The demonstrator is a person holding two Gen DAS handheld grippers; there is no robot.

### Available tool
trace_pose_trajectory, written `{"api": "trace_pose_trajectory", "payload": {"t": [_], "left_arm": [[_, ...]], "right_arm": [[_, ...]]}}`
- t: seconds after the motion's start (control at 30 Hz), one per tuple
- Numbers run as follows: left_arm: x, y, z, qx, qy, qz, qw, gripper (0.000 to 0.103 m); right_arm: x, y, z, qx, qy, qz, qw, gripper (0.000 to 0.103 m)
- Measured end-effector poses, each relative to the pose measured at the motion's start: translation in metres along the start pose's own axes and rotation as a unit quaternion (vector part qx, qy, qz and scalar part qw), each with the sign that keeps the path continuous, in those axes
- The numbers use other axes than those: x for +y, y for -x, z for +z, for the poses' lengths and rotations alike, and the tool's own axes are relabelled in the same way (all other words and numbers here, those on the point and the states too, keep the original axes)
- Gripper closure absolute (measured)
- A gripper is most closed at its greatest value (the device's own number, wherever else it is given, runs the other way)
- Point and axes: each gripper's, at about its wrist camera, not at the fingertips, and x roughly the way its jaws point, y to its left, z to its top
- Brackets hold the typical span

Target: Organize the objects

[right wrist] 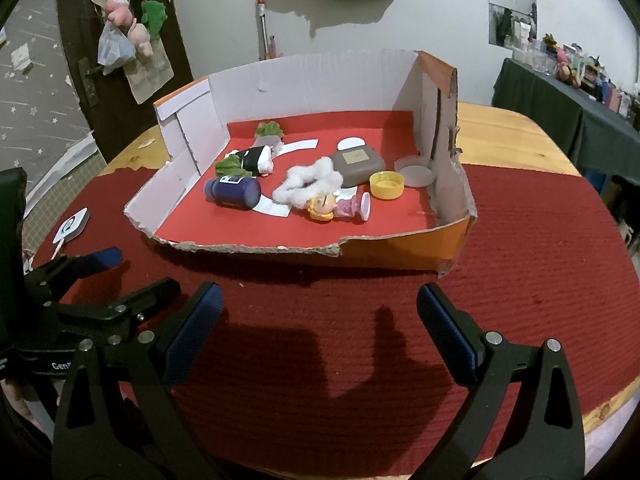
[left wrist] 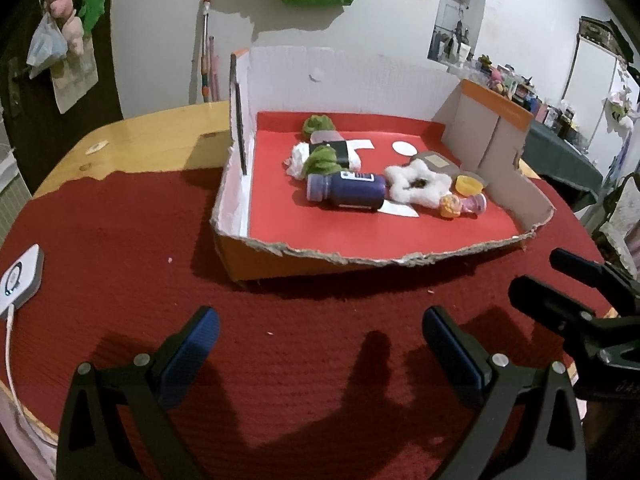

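A torn cardboard box (left wrist: 304,254) (right wrist: 256,246) with a red floor stands on the red mat. Inside lie a dark blue bottle (left wrist: 348,191) (right wrist: 234,192), a white fluffy ring (left wrist: 416,184) (right wrist: 310,182), a small doll (left wrist: 462,205) (right wrist: 336,207), a yellow cap (left wrist: 468,185) (right wrist: 387,184), a grey flat case (right wrist: 358,166), a clear lid (right wrist: 415,171), and a black-and-white toy with green tufts (left wrist: 326,156) (right wrist: 250,158). My left gripper (left wrist: 320,340) is open and empty over the mat before the box. My right gripper (right wrist: 319,320) is open and empty beside it.
A white device with a cable (left wrist: 20,280) (right wrist: 72,226) lies at the mat's left edge. The red mat (left wrist: 120,240) covers a wooden table (left wrist: 140,140). A door with hanging bags (right wrist: 120,48) is behind on the left, a cluttered dark table (right wrist: 560,92) on the right.
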Motion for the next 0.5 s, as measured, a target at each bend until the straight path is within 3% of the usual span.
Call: {"api": "trace_pose_trajectory", "payload": {"t": [0.5], "left_arm": [[0.0006, -0.0075, -0.003, 0.008, 0.003, 0.001, 1.0, 0.0]], "right_arm": [[-0.0019, -0.0073, -0.0031, 0.011, -0.003, 0.001, 1.0, 0.004]]}}
